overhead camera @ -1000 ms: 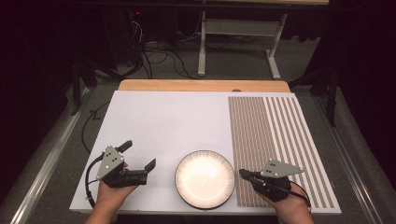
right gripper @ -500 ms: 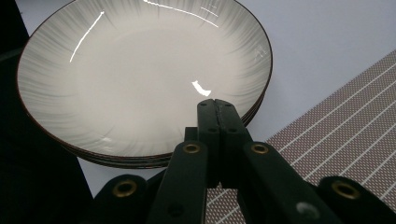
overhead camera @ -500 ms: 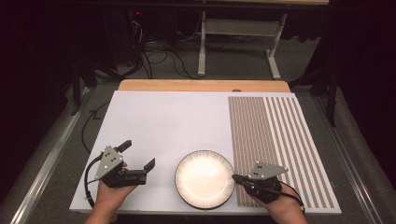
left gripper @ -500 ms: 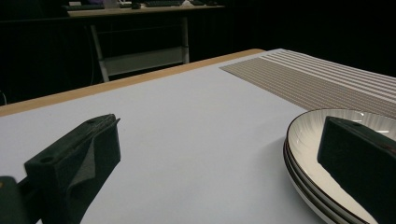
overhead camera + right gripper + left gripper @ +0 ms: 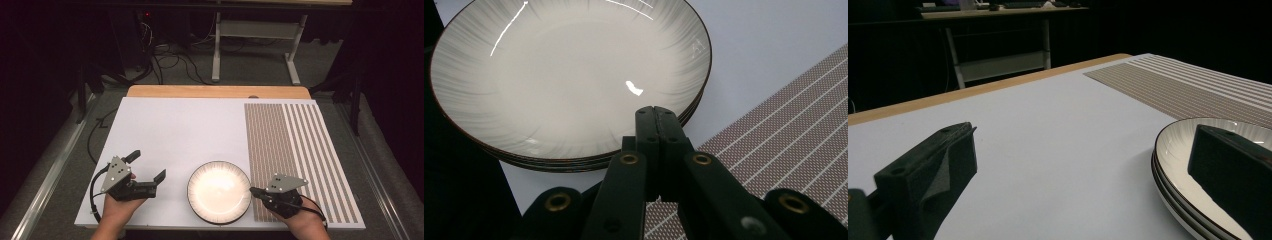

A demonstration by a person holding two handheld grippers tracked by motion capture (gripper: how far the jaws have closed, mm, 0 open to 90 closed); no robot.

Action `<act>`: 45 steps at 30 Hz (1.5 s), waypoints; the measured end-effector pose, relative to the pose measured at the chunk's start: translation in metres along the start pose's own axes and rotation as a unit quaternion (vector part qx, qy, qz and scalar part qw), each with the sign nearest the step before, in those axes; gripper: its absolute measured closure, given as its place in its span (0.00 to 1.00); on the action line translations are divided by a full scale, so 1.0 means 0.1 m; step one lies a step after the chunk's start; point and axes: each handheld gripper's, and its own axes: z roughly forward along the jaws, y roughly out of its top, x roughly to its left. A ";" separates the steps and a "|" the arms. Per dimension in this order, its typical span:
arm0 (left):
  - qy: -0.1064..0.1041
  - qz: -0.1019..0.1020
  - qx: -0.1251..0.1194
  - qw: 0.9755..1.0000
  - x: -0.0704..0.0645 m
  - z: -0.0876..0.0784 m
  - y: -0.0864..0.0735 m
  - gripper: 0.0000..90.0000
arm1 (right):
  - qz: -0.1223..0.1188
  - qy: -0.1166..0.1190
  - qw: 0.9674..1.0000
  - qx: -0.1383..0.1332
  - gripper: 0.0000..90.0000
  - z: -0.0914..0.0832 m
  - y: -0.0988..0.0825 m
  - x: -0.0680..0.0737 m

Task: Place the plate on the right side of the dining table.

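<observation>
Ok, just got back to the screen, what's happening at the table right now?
A person holds a gripper in each hand at the near edge of the white table. A stack of plates sits between them. The right gripper, jaws shut on nothing, has its tip at the stack's right rim, over the striped mat. The left gripper is open, off to the plates' left, not touching them.

Plates [image 5: 1198, 165] cut off at frame edge, stack count unclear, partly behind left tool [image 5: 1083, 200]
</observation>
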 end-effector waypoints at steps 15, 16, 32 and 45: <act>0.001 -0.005 -0.004 1.000 0.01 -0.01 0.00 0.00 | -0.001 0.004 1.000 0.004 1.00 0.02 0.01 0.03; 0.001 -0.005 -0.004 1.000 0.01 -0.01 0.00 0.00 | -0.003 0.004 1.000 0.001 1.00 0.02 0.01 0.03; 0.000 -0.004 -0.004 1.000 0.02 -0.01 0.01 0.00 | -0.004 0.014 1.000 0.004 1.00 0.08 0.05 0.08; 0.000 -0.007 -0.004 1.000 0.01 -0.01 0.00 0.00 | -0.013 0.023 1.000 0.007 1.00 0.16 0.09 0.15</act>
